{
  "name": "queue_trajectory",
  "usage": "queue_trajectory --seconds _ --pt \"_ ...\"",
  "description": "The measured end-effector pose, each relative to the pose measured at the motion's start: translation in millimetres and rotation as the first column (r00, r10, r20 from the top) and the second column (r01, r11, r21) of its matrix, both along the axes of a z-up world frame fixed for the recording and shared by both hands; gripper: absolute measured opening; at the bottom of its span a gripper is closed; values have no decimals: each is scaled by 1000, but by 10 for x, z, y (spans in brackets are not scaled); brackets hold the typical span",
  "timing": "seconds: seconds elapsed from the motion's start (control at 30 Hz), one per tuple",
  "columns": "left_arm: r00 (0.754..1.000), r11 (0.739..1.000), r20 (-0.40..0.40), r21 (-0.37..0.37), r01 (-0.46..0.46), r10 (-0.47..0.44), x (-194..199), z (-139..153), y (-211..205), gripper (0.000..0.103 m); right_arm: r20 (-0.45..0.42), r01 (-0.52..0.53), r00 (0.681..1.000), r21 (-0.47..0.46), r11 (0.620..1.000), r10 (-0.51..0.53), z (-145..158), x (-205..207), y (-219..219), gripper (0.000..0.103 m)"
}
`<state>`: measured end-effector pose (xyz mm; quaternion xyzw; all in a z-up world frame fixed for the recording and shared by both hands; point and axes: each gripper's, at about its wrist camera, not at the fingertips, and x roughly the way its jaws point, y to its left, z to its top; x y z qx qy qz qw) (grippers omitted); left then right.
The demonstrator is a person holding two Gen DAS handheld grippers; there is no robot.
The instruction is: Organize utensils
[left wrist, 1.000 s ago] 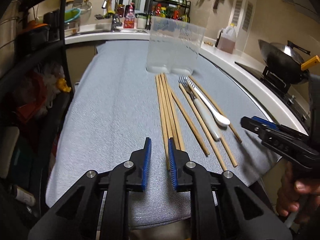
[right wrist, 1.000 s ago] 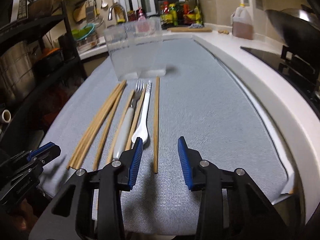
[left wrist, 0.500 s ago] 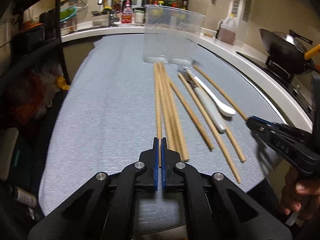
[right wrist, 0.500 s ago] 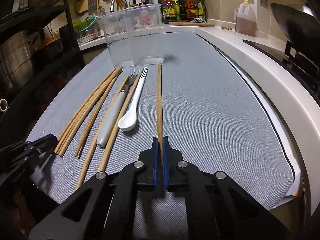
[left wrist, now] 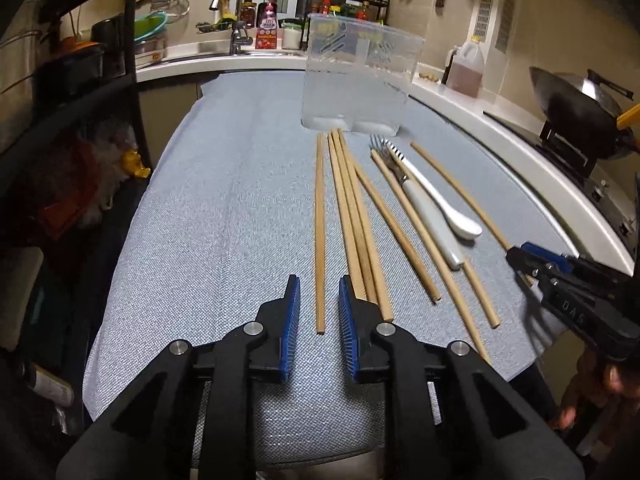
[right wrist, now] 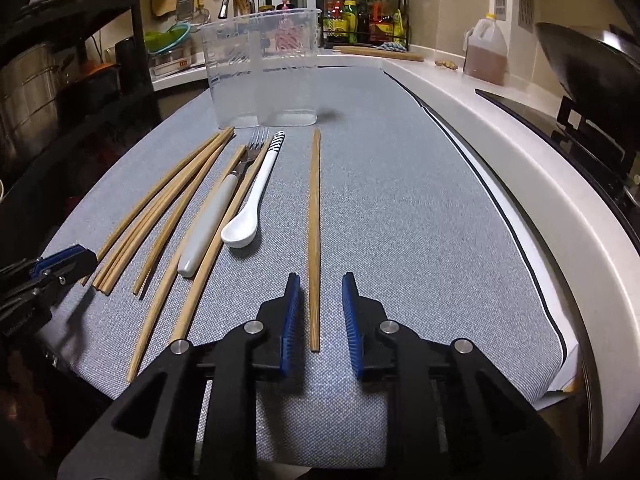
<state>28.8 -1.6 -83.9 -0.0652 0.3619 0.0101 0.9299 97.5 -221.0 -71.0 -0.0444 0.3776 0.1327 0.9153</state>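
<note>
Well, nothing is sorted yet: the clear container (right wrist: 262,68) at the far end of the counter (right wrist: 400,220) stands empty as far as its cloudy walls show, and every utensil lies on the grey cloth in front of it. Left gripper (left wrist: 319,310), jaws just eased apart, narrowly spread around the near end of one lone chopstick (left wrist: 319,232), pads not touching it. Right gripper (right wrist: 318,312), same story: jaws just reopened, straddling the tip of the far-right chopstick (right wrist: 315,232) without pinching. Between those two lie the bundle of chopsticks (left wrist: 354,220), two more loose sticks, the white-handled fork (right wrist: 212,220) and the white spoon (right wrist: 252,204), close together. So all of it is left, I'd say: each piece has to be picked up and dropped into the container.
</note>
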Motion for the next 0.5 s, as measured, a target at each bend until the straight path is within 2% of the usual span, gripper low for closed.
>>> queue_trajectory --seconds 0.1,0.2,0.3,0.33,0.5 --pt "1000 999 4 35 -5 5 0 1 2 20 1 -4 1000 3 1000 4 -1 12 -2 23" --pt "1000 999 10 42 -10 9 1 2 2 16 10 -21 1000 -5 1000 21 -4 9 22 18" --pt "1000 999 10 49 -3 3 2 2 -5 5 8 -35 999 16 999 35 -10 -8 18 8" --pt "1000 999 9 47 -1 1 4 5 -9 5 9 -43 999 15 999 43 -8 -12 25 6" --pt "1000 999 7 47 7 -8 -6 17 -16 5 -7 -62 998 14 998 62 12 -13 19 5"
